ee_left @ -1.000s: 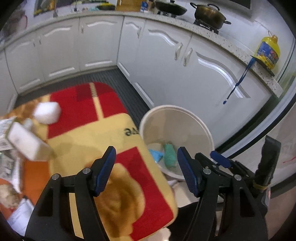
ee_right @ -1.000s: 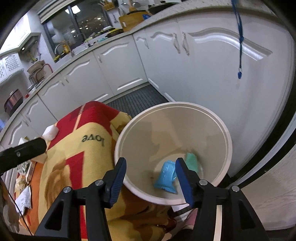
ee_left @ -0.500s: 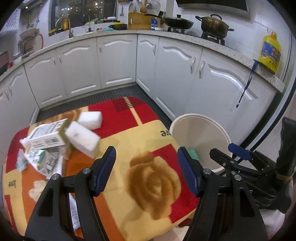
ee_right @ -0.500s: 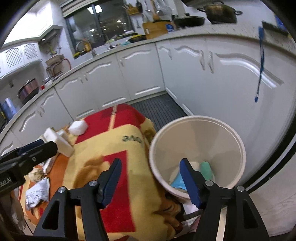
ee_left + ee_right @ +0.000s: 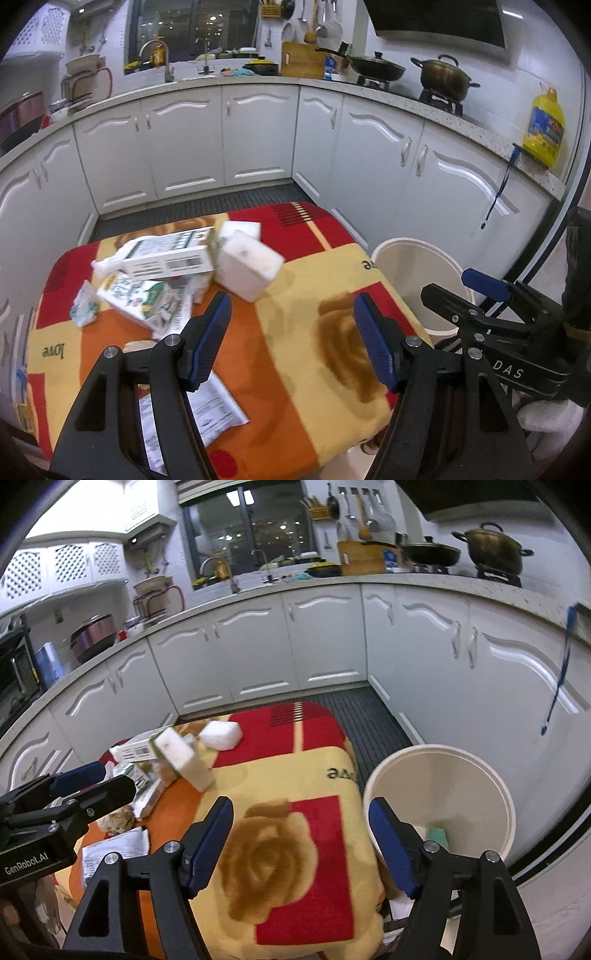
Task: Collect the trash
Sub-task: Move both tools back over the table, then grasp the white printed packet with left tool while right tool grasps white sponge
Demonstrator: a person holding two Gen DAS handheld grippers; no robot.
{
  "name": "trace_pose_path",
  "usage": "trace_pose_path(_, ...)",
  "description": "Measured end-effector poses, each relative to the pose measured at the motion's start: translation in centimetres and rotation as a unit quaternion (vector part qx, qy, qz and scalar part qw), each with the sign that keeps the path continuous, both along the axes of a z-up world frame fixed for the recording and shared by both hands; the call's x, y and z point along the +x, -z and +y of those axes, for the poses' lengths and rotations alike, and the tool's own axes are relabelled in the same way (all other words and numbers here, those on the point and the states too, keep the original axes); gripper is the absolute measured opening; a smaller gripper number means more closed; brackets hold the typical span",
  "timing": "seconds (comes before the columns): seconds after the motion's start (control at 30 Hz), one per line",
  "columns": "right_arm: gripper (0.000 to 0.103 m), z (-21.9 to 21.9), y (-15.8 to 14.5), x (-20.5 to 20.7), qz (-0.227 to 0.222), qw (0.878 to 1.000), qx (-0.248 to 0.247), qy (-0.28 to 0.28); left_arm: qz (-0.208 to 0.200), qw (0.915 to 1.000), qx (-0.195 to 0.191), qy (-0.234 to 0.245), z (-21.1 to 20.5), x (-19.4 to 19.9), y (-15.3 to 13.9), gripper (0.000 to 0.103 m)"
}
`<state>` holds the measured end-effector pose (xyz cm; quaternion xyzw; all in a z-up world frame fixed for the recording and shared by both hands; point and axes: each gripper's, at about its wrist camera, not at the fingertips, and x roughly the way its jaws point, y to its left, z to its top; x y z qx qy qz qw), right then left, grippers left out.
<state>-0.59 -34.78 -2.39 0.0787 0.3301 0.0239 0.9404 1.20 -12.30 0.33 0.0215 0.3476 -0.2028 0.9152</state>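
Observation:
A heap of trash lies at the far left of a blanket-covered table (image 5: 295,369): a white carton (image 5: 166,254), a white box (image 5: 245,266), a green-printed carton (image 5: 144,299), a crumpled wrapper (image 5: 84,304) and printed paper (image 5: 210,410). A white bin (image 5: 439,797) stands on the floor right of the table with green trash (image 5: 437,836) inside. My left gripper (image 5: 291,332) is open and empty above the table. My right gripper (image 5: 301,834) is open and empty over the table's right edge, beside the bin.
White kitchen cabinets (image 5: 258,147) curve round behind the table and bin. A dark ridged mat (image 5: 199,210) covers the floor between them. A yellow oil jug (image 5: 546,125) and pots (image 5: 443,75) stand on the counter. A blue cord (image 5: 557,686) hangs down a cabinet.
Both grippers have drawn back and up from the bin and turned left over the table. The trash heap has come into view. Both stay open and empty.

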Motion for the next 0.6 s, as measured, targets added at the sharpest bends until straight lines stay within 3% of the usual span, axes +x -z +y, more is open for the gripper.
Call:
trace_pose_path(0.3, 0.083, 3.5, -0.8, 0.1, -0.002, 0.999, -0.022, -0.031, 0.002, 1.0, -0.009, -0.001, 4.7, -0.9, 0.0, 0.068)
trace_pose_path(0.4, 0.09, 4.4, -0.9, -0.1, -0.002, 0.999, -0.026, -0.04, 0.013, 0.9998, -0.014, 0.003, 6.6, -1.0, 0.4, 0.068)
trace_pose_path(0.6, 0.091, 5.7, -0.6, 0.1, 0.004, 0.998, -0.025, -0.055, 0.057, 0.9979, -0.016, 0.026, 9.9, -0.9, 2.5, 0.068)
